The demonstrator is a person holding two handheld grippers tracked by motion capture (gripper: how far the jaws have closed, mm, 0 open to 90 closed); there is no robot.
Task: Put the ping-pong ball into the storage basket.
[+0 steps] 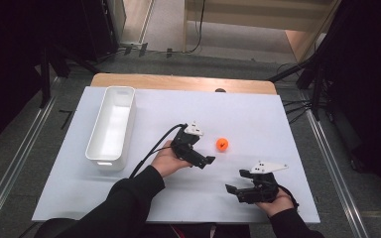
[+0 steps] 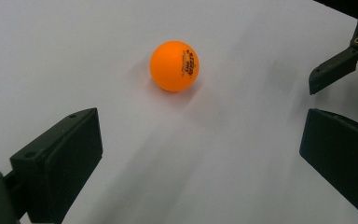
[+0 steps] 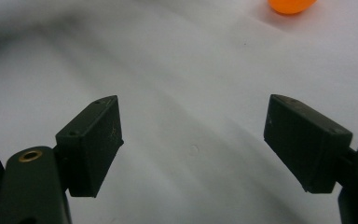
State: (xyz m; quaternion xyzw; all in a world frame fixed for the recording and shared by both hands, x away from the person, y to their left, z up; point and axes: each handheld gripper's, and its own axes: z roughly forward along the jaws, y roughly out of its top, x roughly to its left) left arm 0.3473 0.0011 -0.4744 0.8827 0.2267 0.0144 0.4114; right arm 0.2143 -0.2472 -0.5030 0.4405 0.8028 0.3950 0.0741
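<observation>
White sheeting covers my table [image 1: 144, 203], with a strip of bare wood showing along the far edge and grey floor all round it. Over on the left side I have a long white plastic bin [image 1: 112, 127] lying lengthwise, well apart from everything else.

Near the middle of the sheet sits my orange ping-pong ball [image 1: 222, 144], resting on the surface by itself with dark print on its side. My left gripper [image 1: 201, 159] is just beside it, on the ball's near-left, pointing toward the right of the table. Its jaws stand wide and released; looking along them in the left gripper view [image 2: 200, 149], the ball [image 2: 174, 66] lies ahead of the tips and slightly left of the gap's middle, not between the pads and touching neither of them.

My right gripper [image 1: 239, 181] hangs low at the near right corner of the sheet, farther from the ball than the left one. Its jaws are also spread and released, with bare sheet between them in the right gripper view [image 3: 193, 144], and the ball [image 3: 291, 5] is just cut off by the top edge there.
</observation>
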